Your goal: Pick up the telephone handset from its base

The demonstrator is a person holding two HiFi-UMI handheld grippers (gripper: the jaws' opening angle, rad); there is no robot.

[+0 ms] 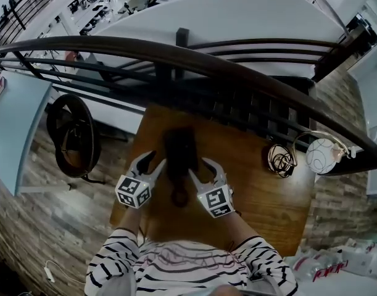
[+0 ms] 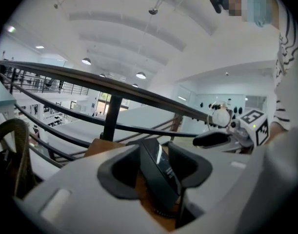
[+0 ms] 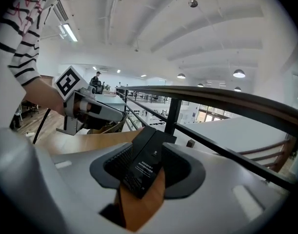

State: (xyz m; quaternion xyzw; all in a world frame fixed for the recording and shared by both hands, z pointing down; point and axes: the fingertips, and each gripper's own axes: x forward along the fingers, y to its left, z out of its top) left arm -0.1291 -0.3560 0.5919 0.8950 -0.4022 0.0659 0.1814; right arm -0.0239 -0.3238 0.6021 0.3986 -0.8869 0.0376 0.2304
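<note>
The railing (image 1: 194,60) crosses above the far edge of the wooden table (image 1: 268,202).

The telephone handset (image 1: 180,153) lies on its base left of the tabletop centre, its length running from the far edge toward the near edge. In the head view, handset and base read as one dark block and cannot be told apart.

The left gripper (image 1: 156,160) sits just beside the left side of the block. The right gripper (image 1: 199,168) sits just beside its right side. Each gripper is released, with its jaws spread. In both gripper views the handset (image 2: 158,167) (image 3: 141,167) stands in the gap between the pads, with bare wood showing beside it.

A white round object (image 1: 323,155) sits at the right edge of the tabletop. A coiled cable (image 1: 281,160) lies just beside it, toward the centre.
</note>
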